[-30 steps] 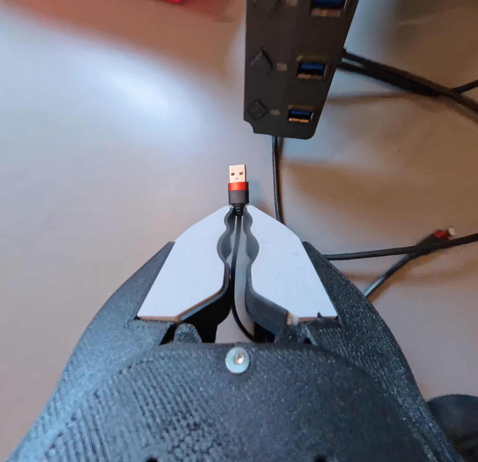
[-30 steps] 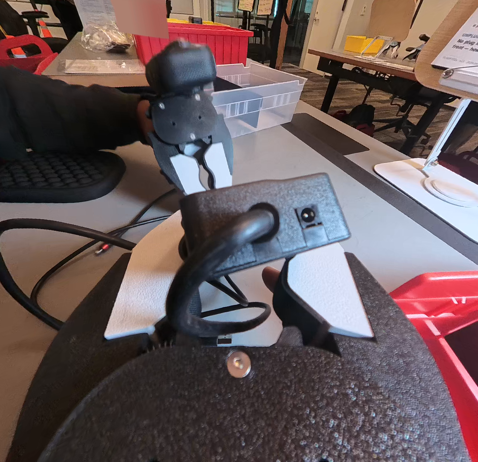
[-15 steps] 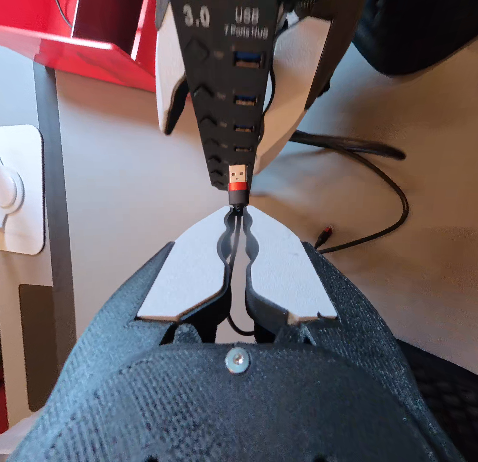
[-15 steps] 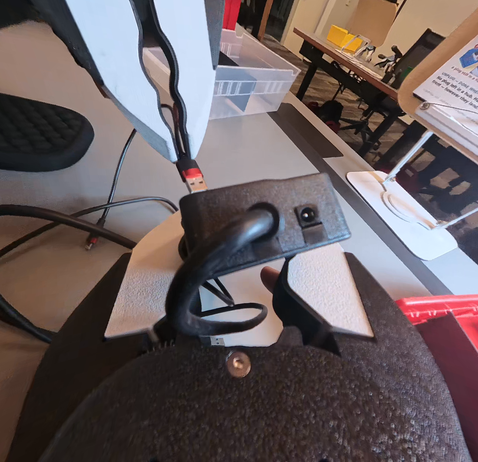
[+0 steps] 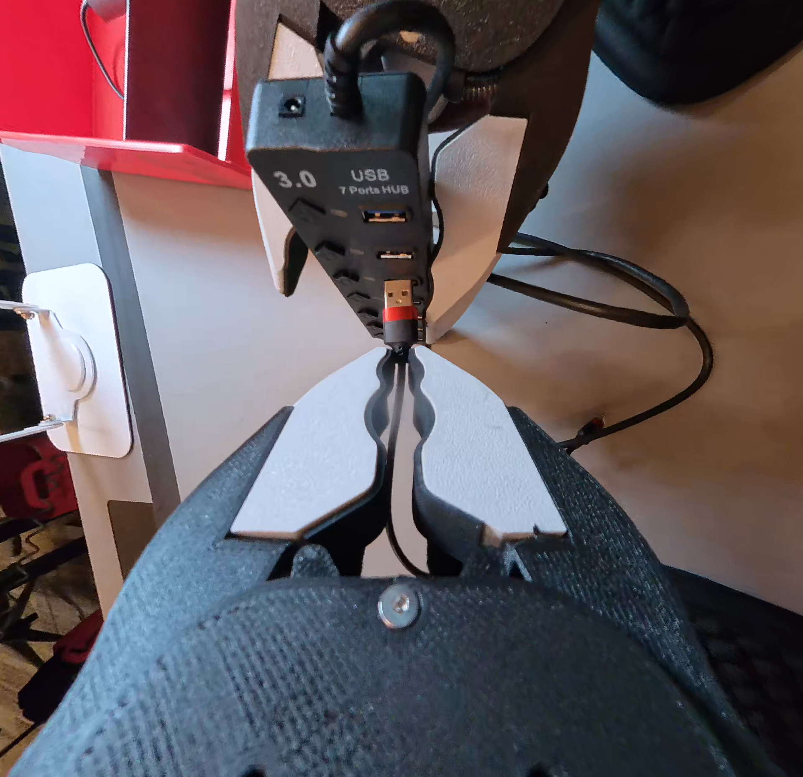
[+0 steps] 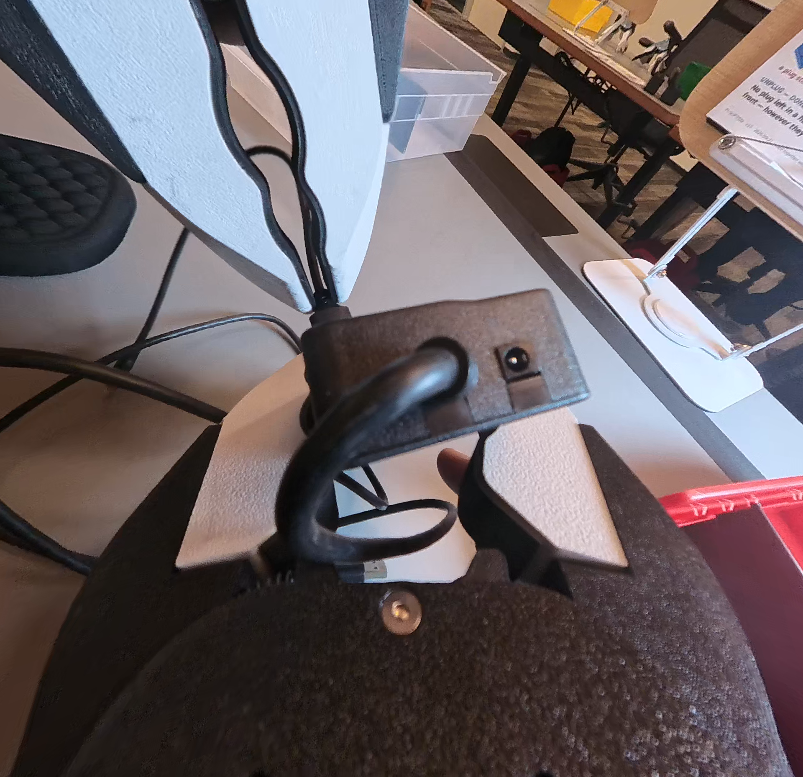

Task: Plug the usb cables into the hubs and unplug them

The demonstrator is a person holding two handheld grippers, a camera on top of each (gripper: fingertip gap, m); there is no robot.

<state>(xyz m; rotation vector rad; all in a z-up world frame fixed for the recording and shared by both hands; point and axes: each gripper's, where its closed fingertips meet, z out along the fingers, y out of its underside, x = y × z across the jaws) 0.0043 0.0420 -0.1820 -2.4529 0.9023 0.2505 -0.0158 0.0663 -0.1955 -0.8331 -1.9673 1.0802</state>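
My left gripper (image 5: 402, 349) is shut on a thin black USB cable (image 5: 393, 430). Its plug (image 5: 399, 308), with a red band and bare metal tip, sticks out past the fingertips. The plug lies over the face of the black USB hub (image 5: 343, 182), its tip beside the third port down and all its metal showing. My right gripper (image 5: 360, 317) is shut on the hub and holds it above the table. In the right wrist view the hub (image 6: 443, 356) covers the right gripper's (image 6: 413, 391) fingertips. The left gripper (image 6: 321, 295) comes down onto the hub's far edge, hiding the plug tip.
A red bin (image 5: 174, 60) stands beside the hub; it also shows in the right wrist view (image 6: 738, 508). A white stand base (image 6: 678, 334) sits at the table's edge. A clear plastic bin (image 6: 439, 104), a black mesh pad (image 6: 52, 208) and loose black cables (image 5: 652, 312) lie on the table. Both grippers' tips are close together, under 4 cm apart.
The left gripper and plug have closed in on the hub. The plug has gone from the hub's near end to over its port row. The hub now faces the left camera more squarely.
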